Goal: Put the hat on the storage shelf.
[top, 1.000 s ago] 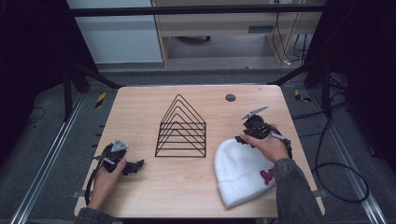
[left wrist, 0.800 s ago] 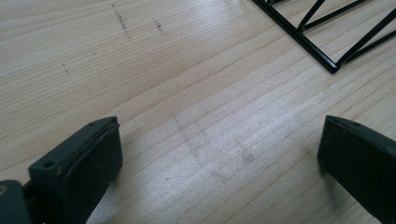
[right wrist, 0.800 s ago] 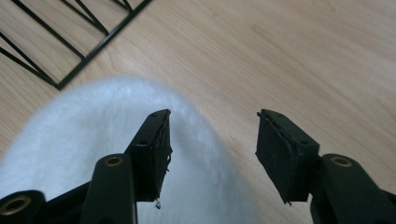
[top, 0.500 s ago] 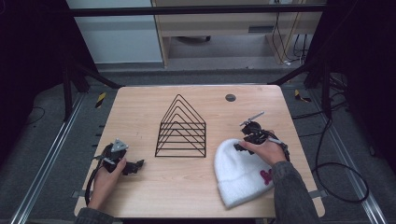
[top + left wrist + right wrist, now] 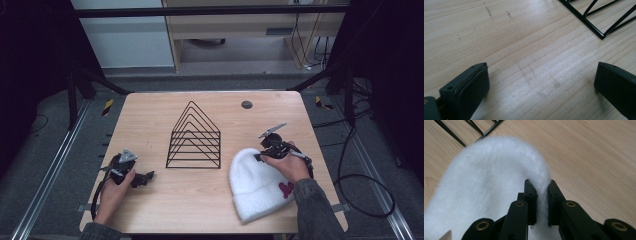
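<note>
Pale wood grain covers the worktop (image 5: 150, 120), which is ringed by dark floor and metal framing. At its near right the right tool (image 5: 541, 185) is held low by a hand (image 5: 290, 167) whose sleeved forearm enters from the bottom edge; its jaws have just been closing and are now clamped on a fold of the white beanie (image 5: 257, 182), fur being pinched between the pads. The hat's bulk spreads away ahead and to the left of those jaws, and its pink marking is half covered by the wrist. The left tool (image 5: 141, 178) is rested on the wood, jaws spread wide with nothing between them. A black wire rack (image 5: 194, 142) stands beyond it, cut off in the left gripper view.
</note>
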### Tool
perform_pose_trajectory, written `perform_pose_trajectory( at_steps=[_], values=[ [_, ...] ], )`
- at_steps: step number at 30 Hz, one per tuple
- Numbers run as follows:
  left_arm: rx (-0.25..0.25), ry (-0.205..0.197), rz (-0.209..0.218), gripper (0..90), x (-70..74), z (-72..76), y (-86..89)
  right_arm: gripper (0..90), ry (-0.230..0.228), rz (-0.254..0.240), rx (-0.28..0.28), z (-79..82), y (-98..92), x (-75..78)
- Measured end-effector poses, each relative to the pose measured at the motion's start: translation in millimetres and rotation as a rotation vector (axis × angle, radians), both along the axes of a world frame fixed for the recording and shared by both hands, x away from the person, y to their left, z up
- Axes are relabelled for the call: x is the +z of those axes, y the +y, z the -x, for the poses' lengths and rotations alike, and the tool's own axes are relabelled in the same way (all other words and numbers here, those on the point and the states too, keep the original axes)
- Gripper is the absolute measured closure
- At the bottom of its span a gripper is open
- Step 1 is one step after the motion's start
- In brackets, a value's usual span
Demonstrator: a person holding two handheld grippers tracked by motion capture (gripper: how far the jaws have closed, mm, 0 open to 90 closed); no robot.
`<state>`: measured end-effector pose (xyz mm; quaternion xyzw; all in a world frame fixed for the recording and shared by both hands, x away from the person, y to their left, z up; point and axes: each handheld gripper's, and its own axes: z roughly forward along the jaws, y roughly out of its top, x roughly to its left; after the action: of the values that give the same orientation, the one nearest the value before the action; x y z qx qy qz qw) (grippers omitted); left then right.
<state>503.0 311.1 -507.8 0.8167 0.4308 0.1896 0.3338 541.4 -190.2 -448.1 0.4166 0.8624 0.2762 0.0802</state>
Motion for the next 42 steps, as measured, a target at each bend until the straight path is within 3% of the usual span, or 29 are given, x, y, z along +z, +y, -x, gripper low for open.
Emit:
perform_pose_trajectory(
  at_steps=[5,6,7,9,13,15,19,26,37,42],
  values=[
    [0.011,-0.001,0.003,0.0,0.0,0.6,-0.5,82.3,-0.101,-0.036,-0.017,19.4,-8.5,21.6],
    [0.011,-0.001,0.003,0.0,0.0,0.6,-0.5,82.3,-0.101,-0.036,-0.017,19.4,-8.5,21.6],
    [0.021,0.003,0.003,0.0,0.4,1.3,-1.1,82.4,-0.155,-0.072,-0.031,31.5,-13.5,30.3],
    [0.023,-0.013,-0.013,2.7,2.5,2.0,-1.5,82.5,-0.192,-0.093,-0.049,42.7,-17.5,36.7],
    [0.029,-0.075,-0.025,3.5,10.3,5.0,-3.6,82.7,-0.257,-0.129,-0.068,60.1,-22.8,49.3],
    [0.035,-0.127,-0.026,4.8,14.7,7.6,-5.2,82.8,-0.288,-0.135,-0.068,68.0,-22.8,57.3],
    [0.035,-0.174,0.057,5.5,22.6,12.2,-4.9,83.0,-0.343,-0.164,-0.06,81.6,-21.3,75.8],
    [0.028,-0.185,0.106,6.2,26.9,14.7,-7.3,83.2,-0.405,-0.204,-0.03,93.1,-13.8,105.7],
    [0.044,-0.171,0.105,6.2,23.1,7.8,-4.1,83.4,-0.433,-0.225,-0.051,85.6,-9.1,129.5],
    [0.022,-0.16,0.083,6.1,20.4,6.7,-8.0,83.7,-0.444,-0.235,-0.055,77.4,-1.5,144.2]
  ],
)
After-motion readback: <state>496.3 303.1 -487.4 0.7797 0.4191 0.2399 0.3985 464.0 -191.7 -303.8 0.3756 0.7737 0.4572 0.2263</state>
